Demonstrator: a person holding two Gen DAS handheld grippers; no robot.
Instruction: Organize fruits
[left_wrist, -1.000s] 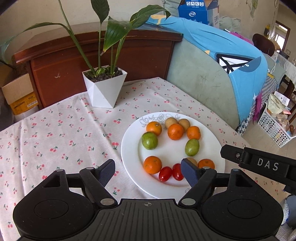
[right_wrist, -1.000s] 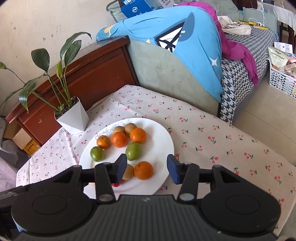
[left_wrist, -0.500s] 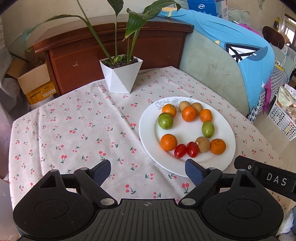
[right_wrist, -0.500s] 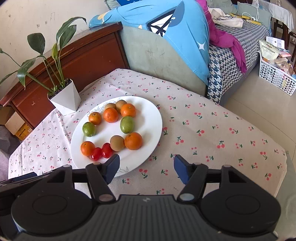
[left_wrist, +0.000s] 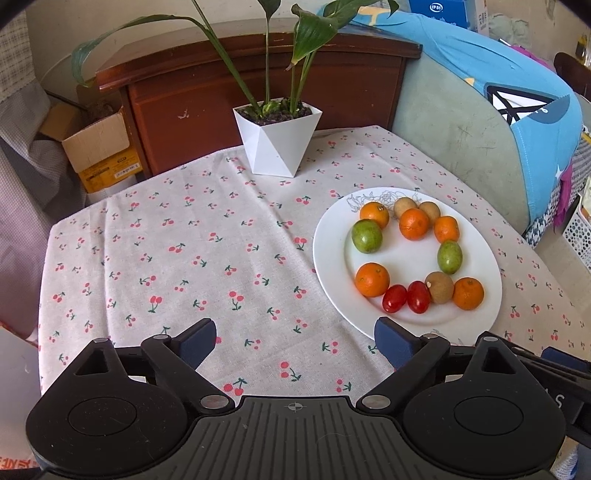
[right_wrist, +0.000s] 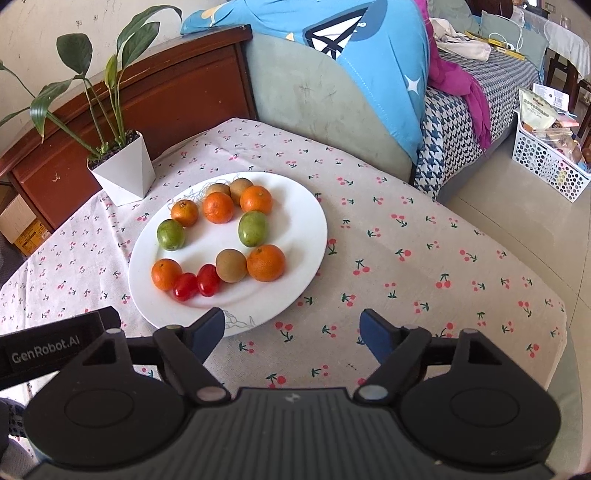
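White plate (left_wrist: 480, 236), holding oranges, green fruits, kiwis and two red tomatoes (left_wrist: 406, 298), is sitting farther away at right of frame; left claw (left_wrist: 295, 341) and right claw (right_wrist: 291, 328) are hanging released, having pulled back.

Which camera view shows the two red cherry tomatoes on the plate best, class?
The right wrist view: the cherry tomatoes lie nearer the picture's middle on the white plate, unobstructed. The left wrist view also shows them whole, but toward the right side and close to that gripper's right finger.
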